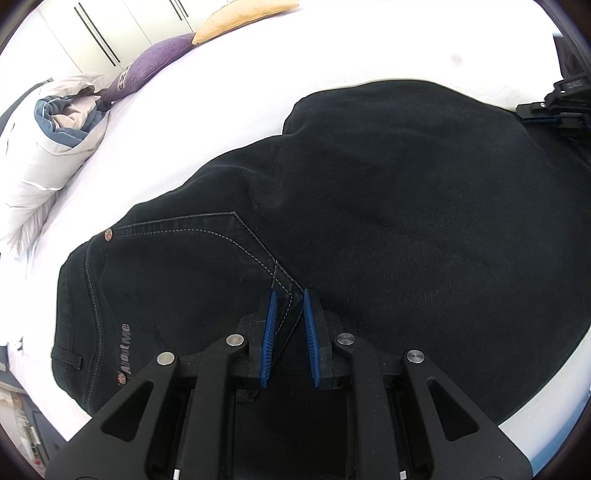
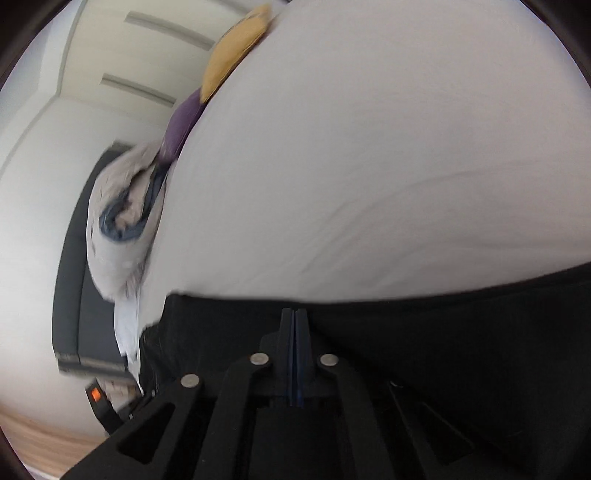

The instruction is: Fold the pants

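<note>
In the left wrist view, the black pants lie spread over the white bed, with the waist and a stitched pocket at the near left and the rest of the cloth running to the far right. The left tool has its 2 blue pads a little apart, and a stitched edge of the pants sits between them; it seems pinched there, but I cannot tell if the grip is firm. At the far right edge, a part of the right tool touches the pants. A purple cushion, a yellow cushion and a rolled duvet lie at the far left of the bed.

In the right wrist view, which is blurred, the right tool has its fingers pressed together at the far edge of the pants. Whether cloth is caught between them is hidden — the black fabric and black fingers merge.

The risk from here, as I judge it: the left grip holds only a narrow seam, so the heavy denim could slip out when it is lifted. If the 2 tools rise unevenly, the fold would come out crooked.
</note>
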The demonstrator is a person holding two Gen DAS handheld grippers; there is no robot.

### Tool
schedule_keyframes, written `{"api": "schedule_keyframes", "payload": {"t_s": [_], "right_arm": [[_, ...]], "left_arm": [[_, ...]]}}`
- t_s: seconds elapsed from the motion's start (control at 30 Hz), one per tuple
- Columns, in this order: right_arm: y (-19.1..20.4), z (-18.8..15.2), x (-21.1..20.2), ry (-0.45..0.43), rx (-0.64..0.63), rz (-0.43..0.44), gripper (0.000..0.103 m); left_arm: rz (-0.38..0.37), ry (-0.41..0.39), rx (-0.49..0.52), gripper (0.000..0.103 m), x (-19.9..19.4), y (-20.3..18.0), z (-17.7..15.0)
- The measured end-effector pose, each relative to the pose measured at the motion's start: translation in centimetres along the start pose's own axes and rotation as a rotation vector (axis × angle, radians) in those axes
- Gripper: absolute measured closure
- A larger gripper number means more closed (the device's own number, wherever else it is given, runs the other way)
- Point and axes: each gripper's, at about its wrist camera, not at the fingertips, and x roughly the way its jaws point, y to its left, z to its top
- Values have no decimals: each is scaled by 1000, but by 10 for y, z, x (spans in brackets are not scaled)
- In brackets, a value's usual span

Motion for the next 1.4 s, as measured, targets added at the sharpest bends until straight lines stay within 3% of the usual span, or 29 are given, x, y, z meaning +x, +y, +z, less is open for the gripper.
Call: {"api": "schedule_keyframes", "payload": {"t_s": [0.07, 0.1, 0.17, 0.23, 0.3, 0.37, 0.47, 0.53, 0.57, 0.63, 0.73, 0.77, 0.83, 0.9, 0.97, 1.03, 1.07, 1.1, 1.13, 1.17, 1.23, 1.3, 1.4], "right_arm": [[-22, 10, -30, -135, 58, -55, 103], [-24, 14, -41, -160, 45, -97, 103], [-5, 14, -51, -128, -56, -129, 95], [34, 3, -51, -66, -275, -132, 91], [70, -11, -43, -28, -507, -196, 77], [89, -15, -28, 47, -623, -191, 73], [96, -21, 0, 190, -651, -115, 73], [78, -23, 18, 228, -625, -193, 82], [65, -19, 21, 215, -586, -203, 103], [40, -2, 12, 144, -436, -141, 103], [29, 10, -14, -18, -362, -296, 103], [32, 9, -20, -38, -347, -313, 98], [53, -3, -27, -32, -378, -249, 93], [88, -30, -24, 34, -453, -116, 92], [120, -65, -11, 126, -516, -5, 73], [124, -96, 4, 233, -496, 71, 60], [117, -111, 17, 308, -475, 65, 59], [106, -126, 30, 364, -466, 3, 59], [93, -137, 32, 368, -463, -33, 74], [87, -141, 25, 322, -464, -16, 81], [72, -146, 10, 323, -423, 7, 88], [58, -149, -5, 328, -395, -35, 103], [62, -153, -25, 341, -422, -99, 103]], "left_arm": [[-9, -15, -21, 88, -1, 3, -2], [-9, -20, -26, 88, -1, 3, -3], [-3, -35, -34, 88, -1, 4, -7], [3, -46, -41, 88, -1, 2, -11], [0, -54, -46, 88, -2, 2, -14], [-18, -54, -58, 88, -2, 2, -18], [-44, -56, -69, 88, -2, 9, -22], [-48, -53, -62, 88, -2, 8, -25], [-47, -52, -54, 88, -2, 8, -26], [-45, -56, -38, 88, -2, 9, -29], [-57, -72, -40, 88, -7, 12, -42], [-61, -81, -46, 88, -9, 13, -45], [-52, -91, -53, 87, -15, 13, -52], [-16, -93, -68, 87, -21, 12, -52], [-18, -115, -82, 87, -31, 8, -52], [-50, -130, -75, 87, -40, -2, -52], [-55, -121, -53, 87, -41, -8, -53], [-55, -93, -18, 87, -36, -16, -54], [-45, -59, 13, 87, -30, -22, -58], [-33, -53, 28, 87, -28, -25, -62], [-52, -59, 2, 87, -31, -21, -67], [-80, -44, -41, 87, -33, -11, -71], [-73, -22, -32, 87, -36, -6, -75]]}}
